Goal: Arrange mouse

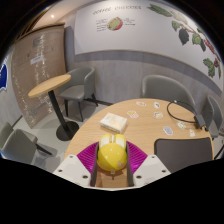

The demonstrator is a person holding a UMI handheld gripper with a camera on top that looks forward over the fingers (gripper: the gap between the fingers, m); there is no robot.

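A yellow mouse [111, 156] sits between my gripper's [111, 163] two fingers, whose magenta pads [87, 157] press on both of its sides. The mouse is held above the near edge of a round wooden table [150, 125]. A dark mat [186, 150] lies on the table just right of the fingers.
A small white box [113, 121] lies on the table ahead of the fingers. A black cable [185, 112] and small cards [146, 104] lie farther right. Grey chairs [78, 84] and a small round side table [50, 84] stand beyond to the left.
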